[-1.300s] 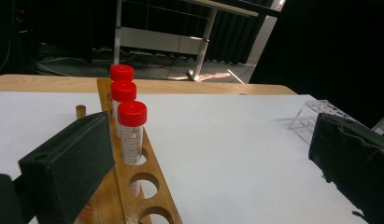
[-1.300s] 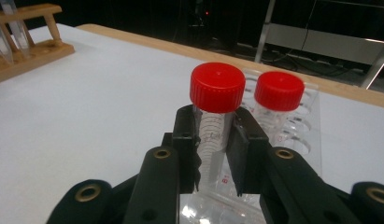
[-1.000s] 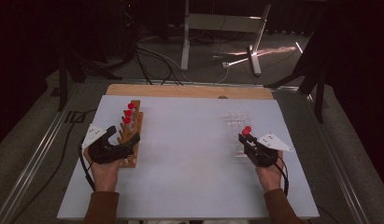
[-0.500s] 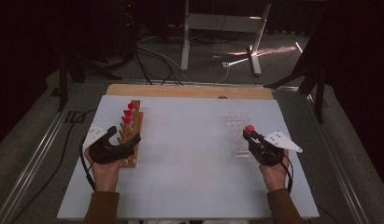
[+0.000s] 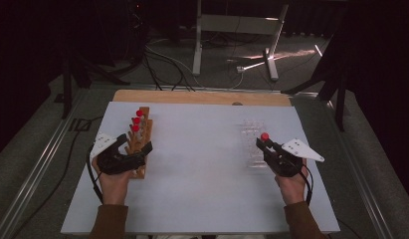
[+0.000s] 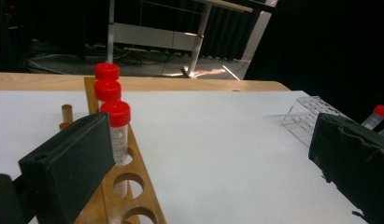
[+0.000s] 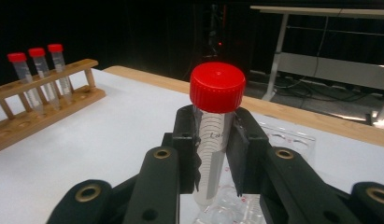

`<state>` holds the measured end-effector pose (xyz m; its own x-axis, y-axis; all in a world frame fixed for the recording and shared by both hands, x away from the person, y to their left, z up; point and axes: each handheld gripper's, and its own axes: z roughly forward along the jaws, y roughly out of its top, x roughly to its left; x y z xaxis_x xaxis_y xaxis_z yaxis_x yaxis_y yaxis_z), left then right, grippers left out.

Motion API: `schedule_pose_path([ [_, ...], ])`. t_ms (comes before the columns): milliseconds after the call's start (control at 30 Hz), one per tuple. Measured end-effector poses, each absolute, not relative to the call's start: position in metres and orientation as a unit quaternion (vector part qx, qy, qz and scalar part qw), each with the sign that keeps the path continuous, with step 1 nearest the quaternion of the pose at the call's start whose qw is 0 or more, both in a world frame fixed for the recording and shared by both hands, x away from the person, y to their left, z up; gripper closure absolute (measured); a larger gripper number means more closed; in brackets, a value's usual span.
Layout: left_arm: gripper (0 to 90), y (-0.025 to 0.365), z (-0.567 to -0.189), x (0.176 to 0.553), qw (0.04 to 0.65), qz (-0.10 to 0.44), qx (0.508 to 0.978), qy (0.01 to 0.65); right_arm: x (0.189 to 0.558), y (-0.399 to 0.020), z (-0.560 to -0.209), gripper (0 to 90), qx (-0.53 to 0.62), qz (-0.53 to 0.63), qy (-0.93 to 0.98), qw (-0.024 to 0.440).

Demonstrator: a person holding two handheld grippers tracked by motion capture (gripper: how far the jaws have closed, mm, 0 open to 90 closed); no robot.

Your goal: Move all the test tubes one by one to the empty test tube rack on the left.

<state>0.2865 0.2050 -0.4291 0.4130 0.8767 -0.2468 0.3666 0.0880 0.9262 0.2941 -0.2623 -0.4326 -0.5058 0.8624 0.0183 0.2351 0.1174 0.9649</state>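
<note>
While left claw [image 5: 141,142] idle, tube [image 7: 213,140] lower.

Dim room, black surround. White bench [image 5: 202,169] top is the brightest area, evenly lit from above, soft faint shadows. Glare streak on floor behind. High view soft, grainy; near tool jaws slightly blurred.

Open middle, racks at both sides

Wooden rack [image 5: 140,134] stands near the table's [image 5: 202,199] left edge, clear rack [image 5: 253,142] toward its right edge; between them the surface lies bare.
</note>
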Motion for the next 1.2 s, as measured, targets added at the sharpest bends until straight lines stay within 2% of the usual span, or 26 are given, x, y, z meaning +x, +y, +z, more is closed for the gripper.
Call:
schedule_pose_path([
  [567,0.8,0.179,-0.418,0.287,0.553,0.218,0.66,0.46,0.293,-0.239,-0.437,74.1,0.372,0.53,0.714,0.265],
  [767,1.1,0.153,-0.416,0.29,0.55,0.202,0.686,0.431,0.292,-0.231,-0.438,74.1,0.364,0.529,0.722,0.258],
  [1200,2.6,0.098,-0.408,0.297,0.565,0.173,0.709,0.385,0.288,-0.214,-0.441,74.1,0.348,0.527,0.736,0.242],
])
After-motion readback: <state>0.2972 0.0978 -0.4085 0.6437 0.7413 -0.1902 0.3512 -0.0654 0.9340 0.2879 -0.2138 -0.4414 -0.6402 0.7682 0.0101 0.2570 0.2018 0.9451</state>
